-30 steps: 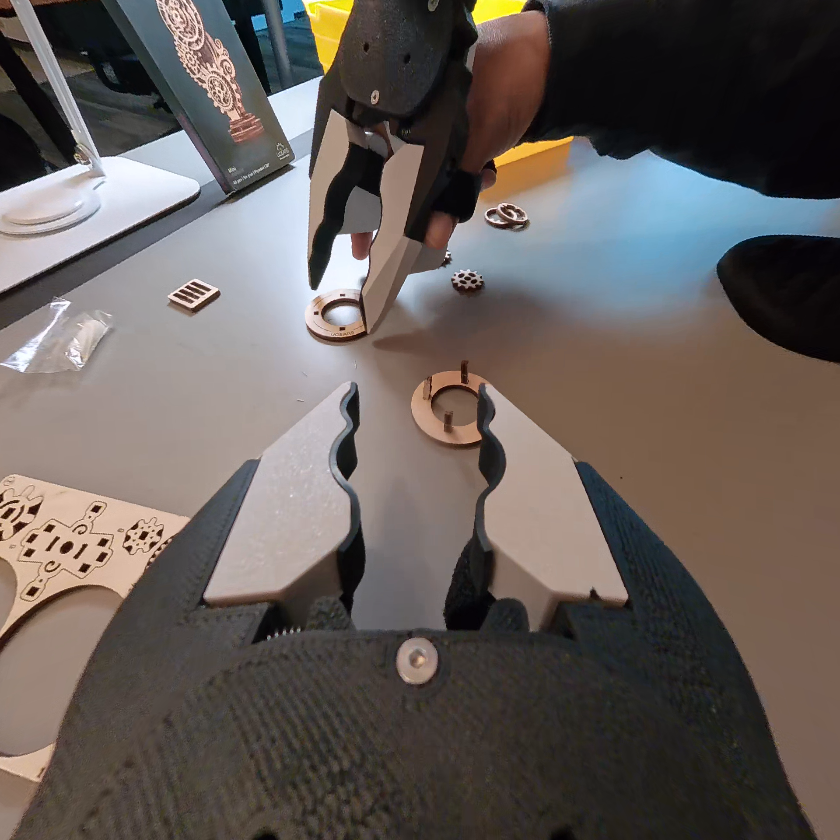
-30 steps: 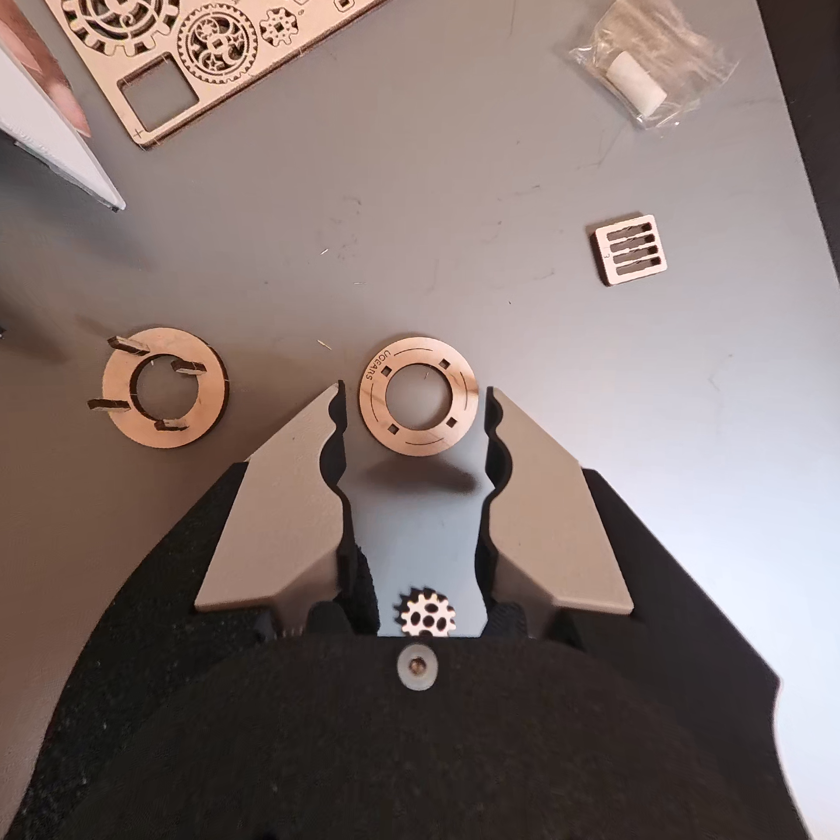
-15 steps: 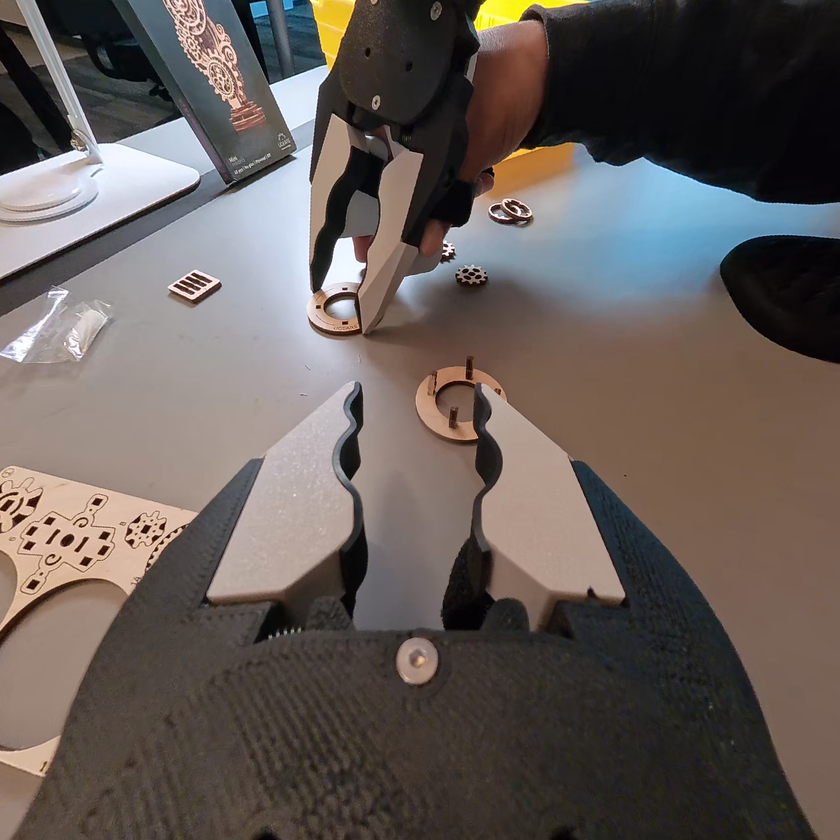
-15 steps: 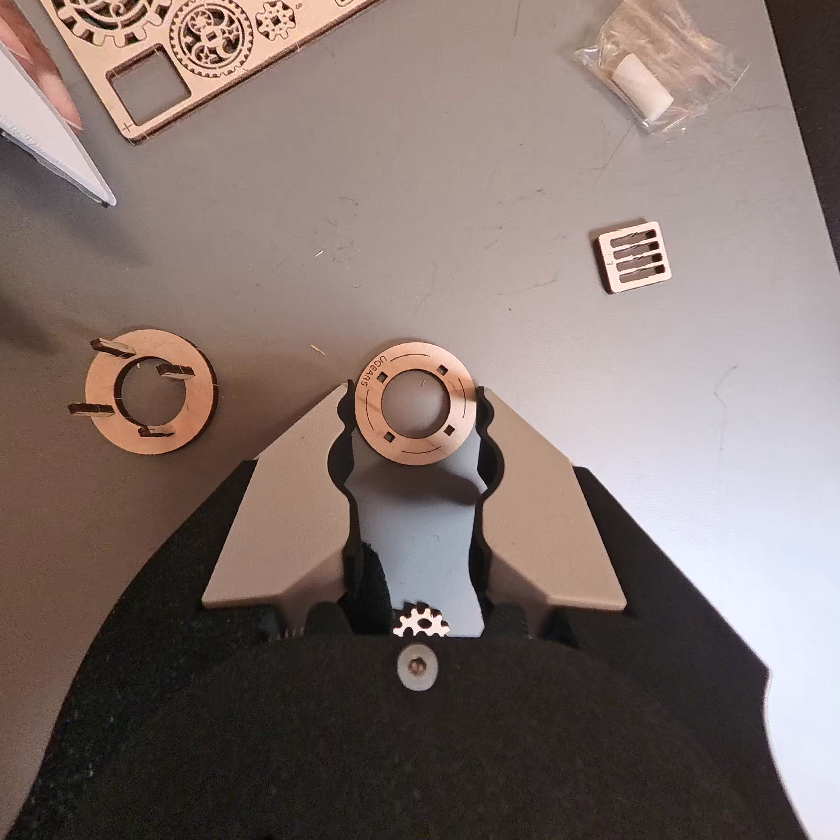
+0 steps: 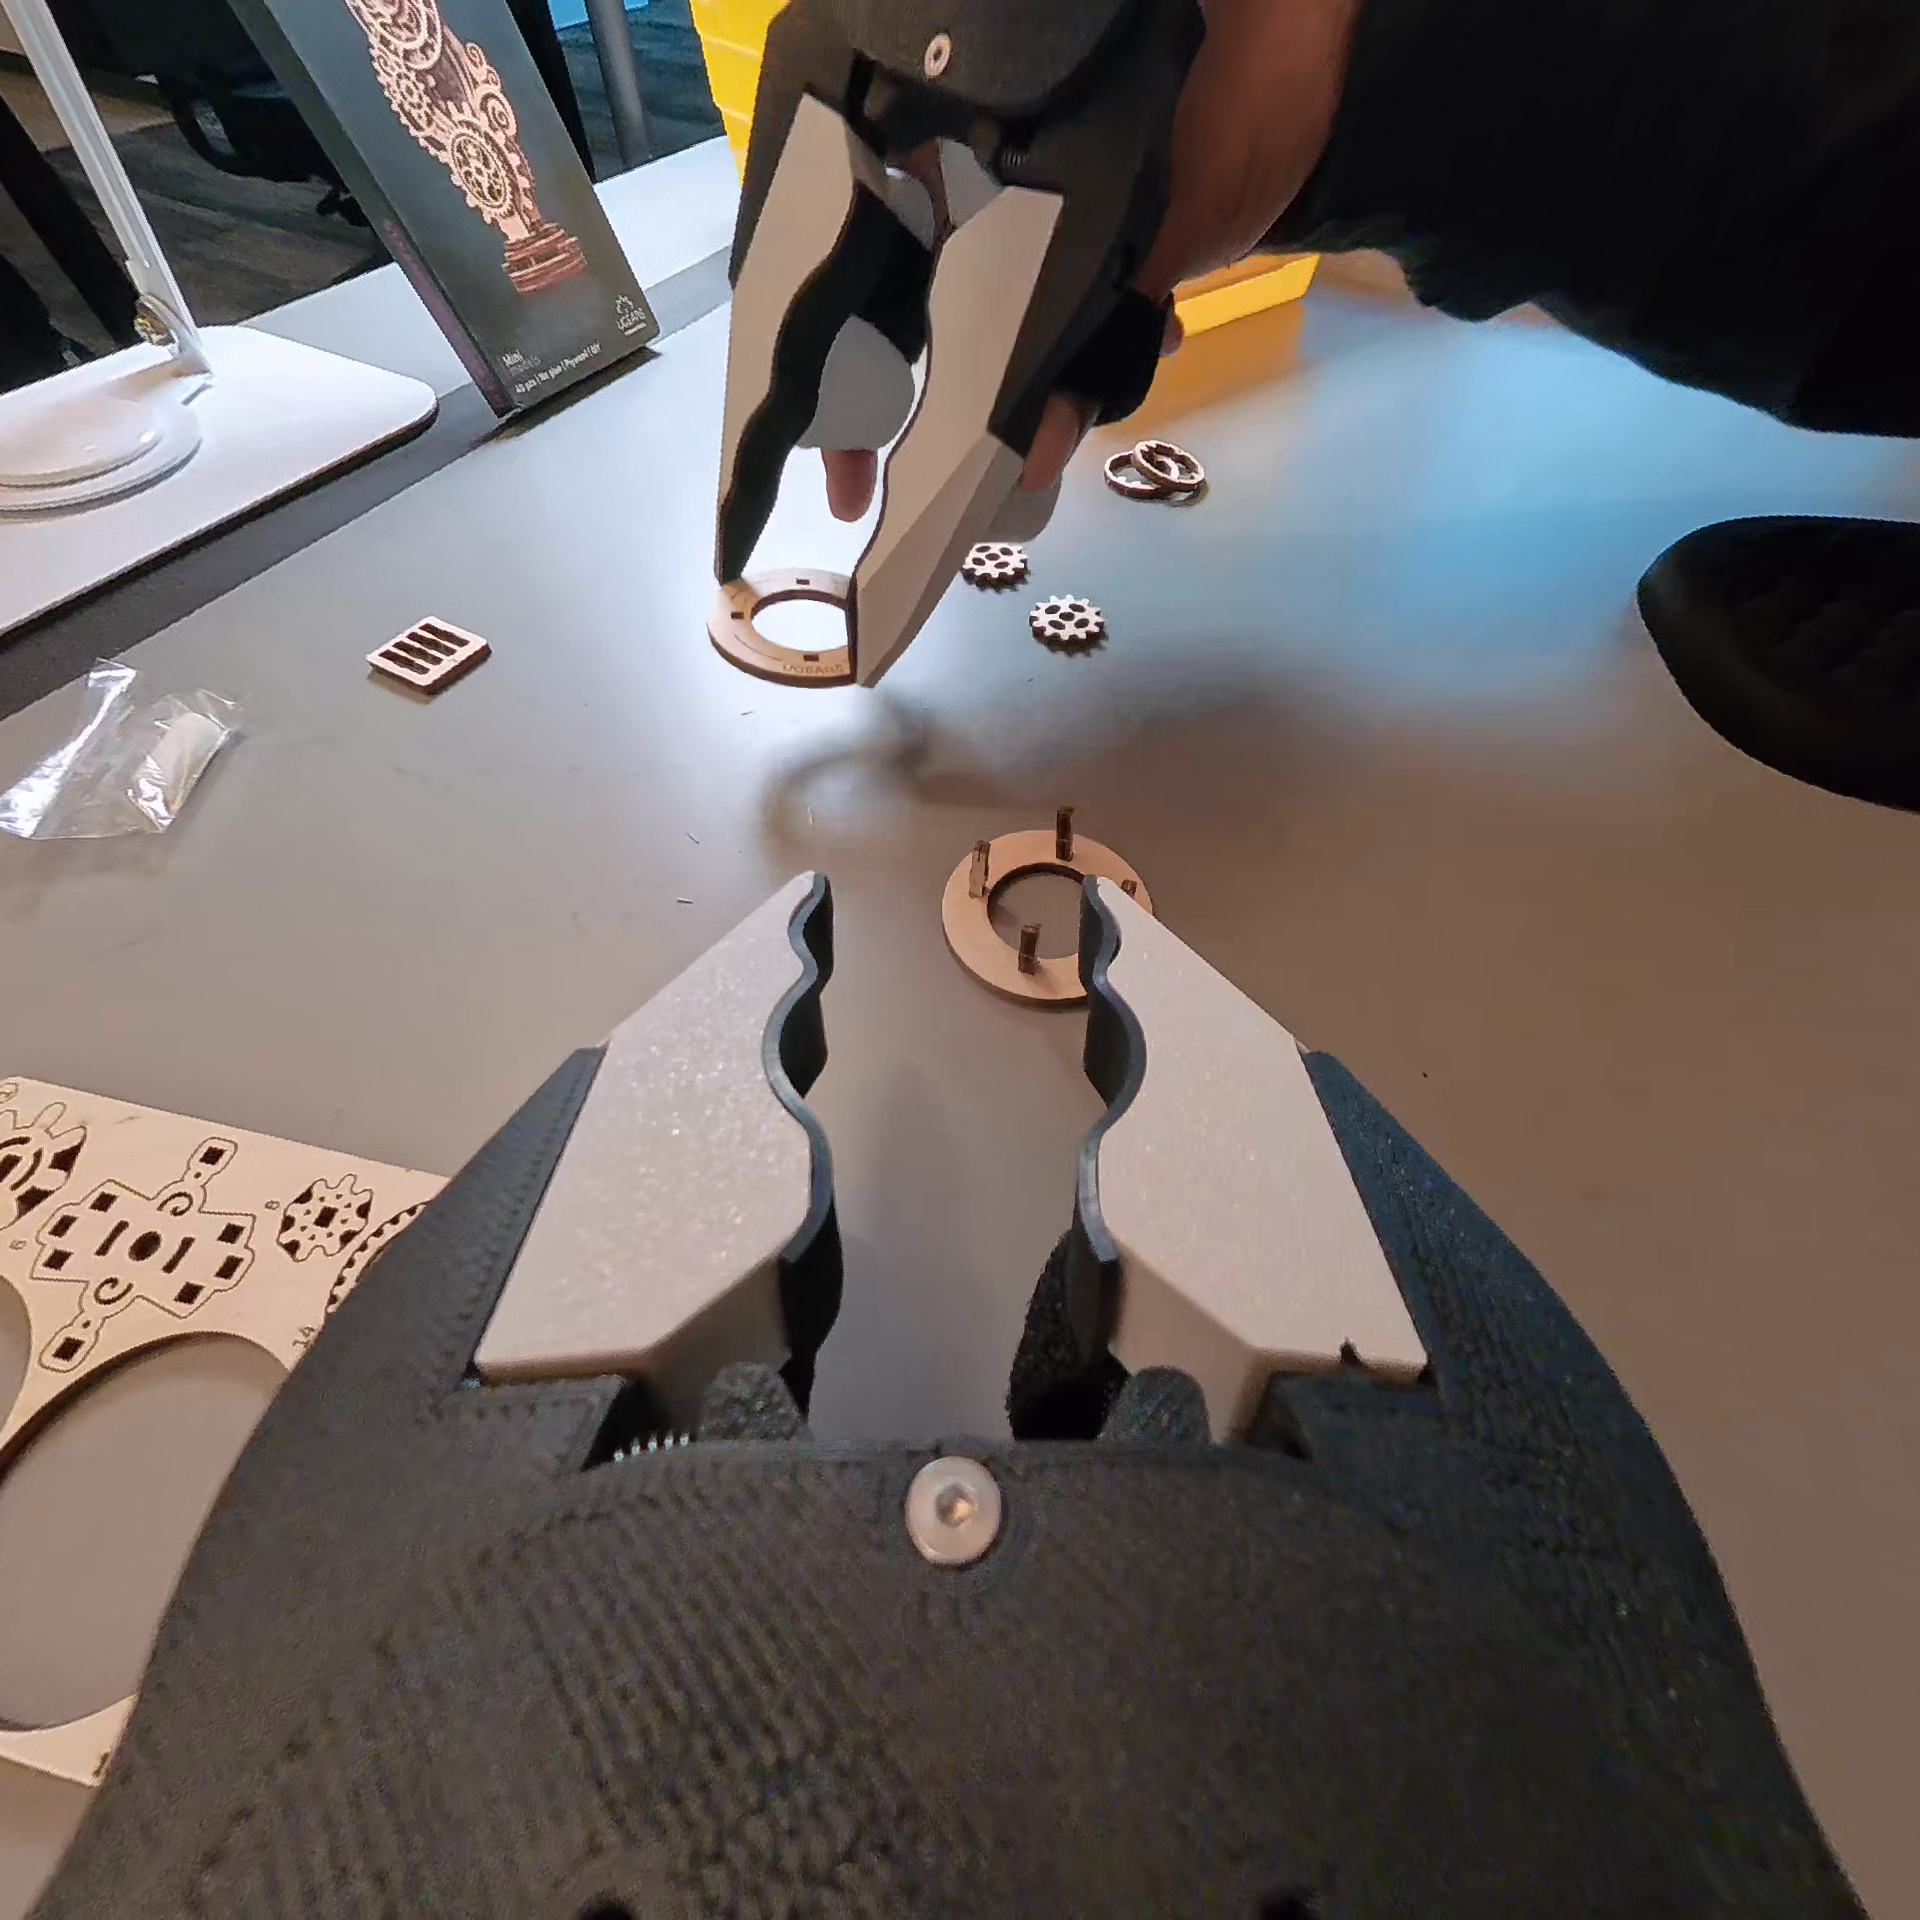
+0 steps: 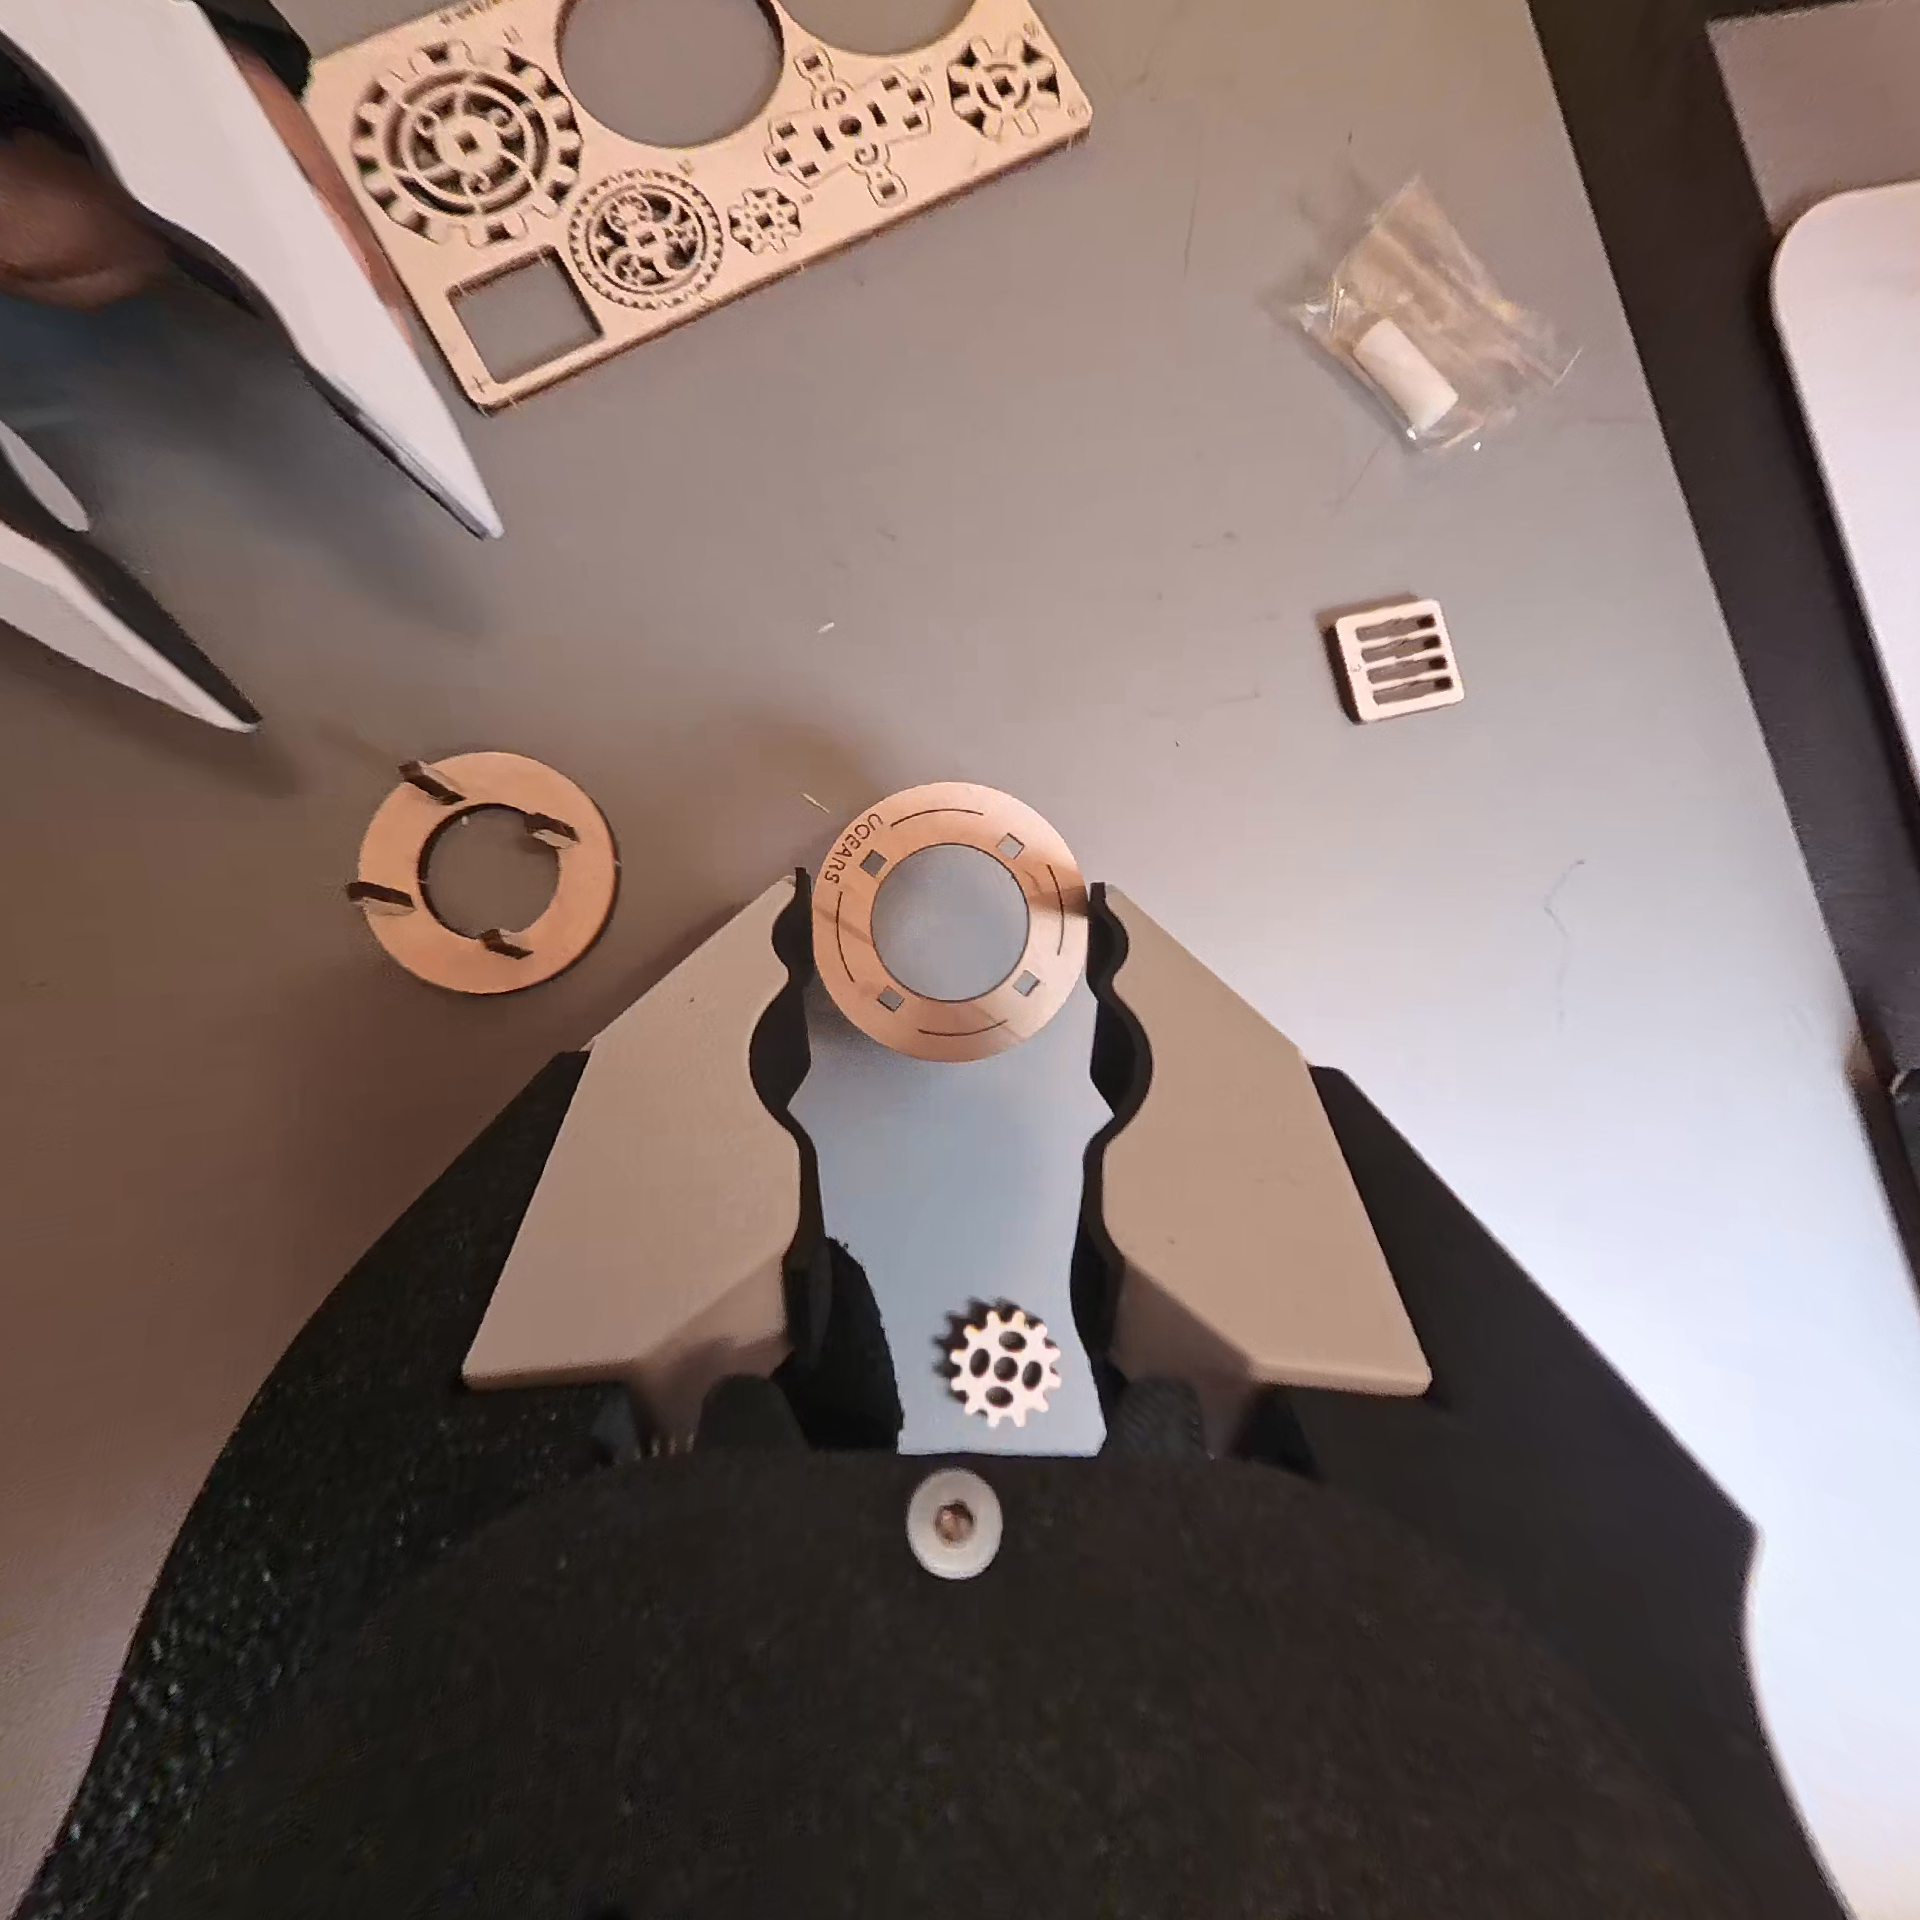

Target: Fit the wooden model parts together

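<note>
A flat wooden ring with square slots (image 6: 951, 1029) is held edge to edge between the tips of my right gripper (image 6: 945, 904). In the left wrist view the slotted ring (image 5: 774, 655) hangs a little above the grey table in the right gripper (image 5: 800, 623), with its shadow below. A second wooden ring with upright pegs (image 5: 997, 961) lies flat on the table, also in the right wrist view (image 6: 488, 961). My left gripper (image 5: 954, 899) is open and empty, its right fingertip over that ring's edge. It shows at upper left in the right wrist view (image 6: 364, 623).
A laser-cut sheet of parts (image 6: 727, 156) lies at the near left (image 5: 104, 1247). A slatted square piece (image 5: 428, 652), a plastic bag (image 5: 114, 758), two small gears (image 5: 1067, 623), small rings (image 5: 1153, 473), the kit box (image 5: 488, 187) and a lamp base (image 5: 156, 436) surround the work area.
My right gripper has closed on the slotted ring and raised it off the table. My left gripper has hardly moved and stays open.
</note>
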Demonstrator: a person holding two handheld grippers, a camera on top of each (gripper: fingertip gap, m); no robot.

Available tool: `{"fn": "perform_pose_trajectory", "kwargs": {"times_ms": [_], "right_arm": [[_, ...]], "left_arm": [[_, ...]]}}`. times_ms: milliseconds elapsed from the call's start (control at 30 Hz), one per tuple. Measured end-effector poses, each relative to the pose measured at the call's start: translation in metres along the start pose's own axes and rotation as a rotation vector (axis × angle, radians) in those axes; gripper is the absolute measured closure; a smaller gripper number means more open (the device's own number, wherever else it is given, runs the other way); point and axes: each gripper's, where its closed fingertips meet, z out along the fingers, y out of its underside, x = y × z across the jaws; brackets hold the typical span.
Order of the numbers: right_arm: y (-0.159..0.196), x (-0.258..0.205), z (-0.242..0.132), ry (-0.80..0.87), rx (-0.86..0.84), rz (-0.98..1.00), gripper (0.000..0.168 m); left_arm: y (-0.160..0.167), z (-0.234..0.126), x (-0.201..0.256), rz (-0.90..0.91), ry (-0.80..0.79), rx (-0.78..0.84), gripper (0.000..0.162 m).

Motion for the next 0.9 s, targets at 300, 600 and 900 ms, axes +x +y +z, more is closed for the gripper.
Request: {"fn": "perform_pose_trajectory", "kwargs": {"times_ms": [300,600,900], "right_arm": [[-0.025,-0.030,-0.026,-0.049,0.108,-0.110,0.118],[-0.024,-0.091,-0.037,-0.223,0.073,-0.239,0.117],[-0.015,-0.103,-0.011,-0.238,0.015,-0.260,0.117]], "left_arm": [[0.002,-0.001,0.000,0.045,-0.022,-0.011,0.117],[0.006,-0.001,0.004,0.076,-0.014,-0.042,0.118],[0.012,0.000,0.009,0.122,-0.001,-0.080,0.124]]}}
